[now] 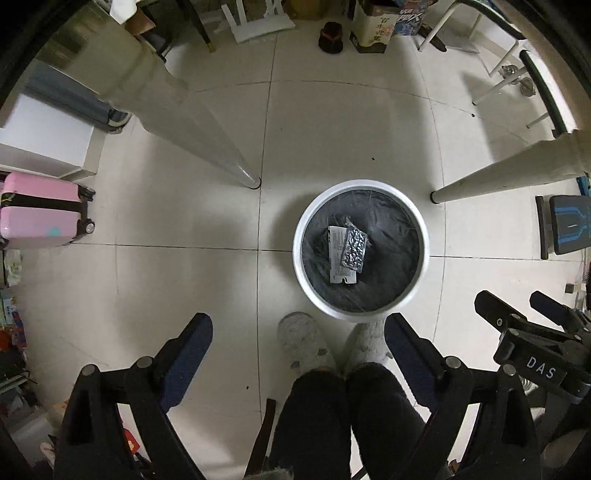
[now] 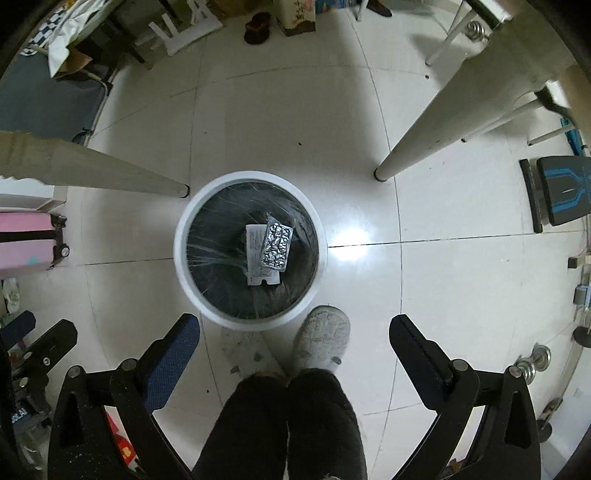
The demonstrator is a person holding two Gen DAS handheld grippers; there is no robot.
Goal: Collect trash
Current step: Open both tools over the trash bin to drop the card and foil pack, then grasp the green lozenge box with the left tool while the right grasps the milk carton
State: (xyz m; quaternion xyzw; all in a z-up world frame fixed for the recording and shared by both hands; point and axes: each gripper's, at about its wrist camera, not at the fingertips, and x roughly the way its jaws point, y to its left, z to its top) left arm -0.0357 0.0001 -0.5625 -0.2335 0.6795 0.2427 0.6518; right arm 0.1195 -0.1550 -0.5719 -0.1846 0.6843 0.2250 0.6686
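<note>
Both tongs point straight down at the tiled floor [image 1: 184,229]. Left tongs [image 1: 297,334] are spread wide, nothing between the pads. Right tongs [image 2: 295,334] are also spread wide and empty; they show again at the right edge of the left view [image 1: 517,302], likewise apart. White round bin [image 1: 424,236] [image 2: 181,251] with a black liner stands on the floor, just ahead of the person's feet. Trash lies at the bottom of the bin: a crinkled silver blister pack [image 1: 354,248] [image 2: 276,246] resting tilted on top of a white printed card [image 1: 338,258] [image 2: 256,258], overlapping its right part. The pack and card are both inside the liner, clear of either tongs. Two grey slippers [image 1: 301,341] [image 2: 321,338] sit right at the bin's near rim, dark trouser legs [image 1: 347,417] [image 2: 284,424] below them between the tongs. Two pale legs of the surface [image 1: 207,136] [image 2: 443,110] slant down to the floor either side of the bin; in the right view the left one lands just beside the bin rim. A pink suitcase [image 1: 40,210] [image 2: 26,240] lies on the floor to the left, well apart from the bin. A black-and-blue bench pad [image 1: 569,229] [image 2: 563,192] sits at the right edge. A dark shoe [image 1: 330,37] [image 2: 256,27] and a box [image 1: 373,26] are at the far side of the floor.
</note>
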